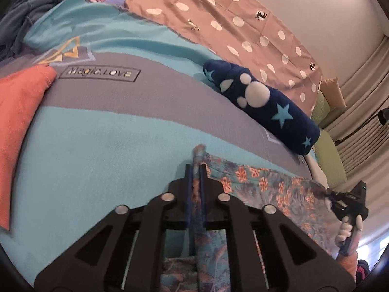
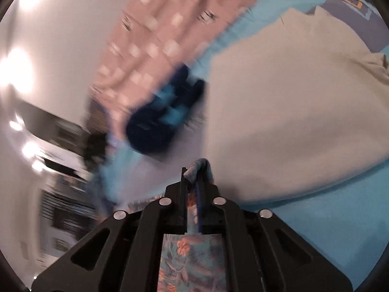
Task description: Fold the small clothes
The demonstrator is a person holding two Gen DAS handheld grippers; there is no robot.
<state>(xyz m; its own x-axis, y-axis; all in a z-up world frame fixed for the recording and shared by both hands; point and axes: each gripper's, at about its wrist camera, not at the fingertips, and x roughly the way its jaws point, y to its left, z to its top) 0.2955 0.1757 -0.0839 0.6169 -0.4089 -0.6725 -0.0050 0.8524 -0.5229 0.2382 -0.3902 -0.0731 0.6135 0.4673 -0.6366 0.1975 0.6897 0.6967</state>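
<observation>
My left tongs (image 1: 195, 170) pinched nearly closed on a corner of the floral garment (image 1: 267, 189), my right tongs (image 2: 192, 172) likewise clamped on another bunched corner, the garment lying on the turquoise bedspread (image 1: 97, 160), navy star-patterned roll (image 1: 265, 104) just beyond it.

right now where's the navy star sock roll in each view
Left wrist: navy star sock roll right of centre, lying on the blue blanket beside the dotted pink cloth.
Right wrist: blurred, left of centre.
Shared landmark: the dotted pink cloth just beyond it.
</observation>
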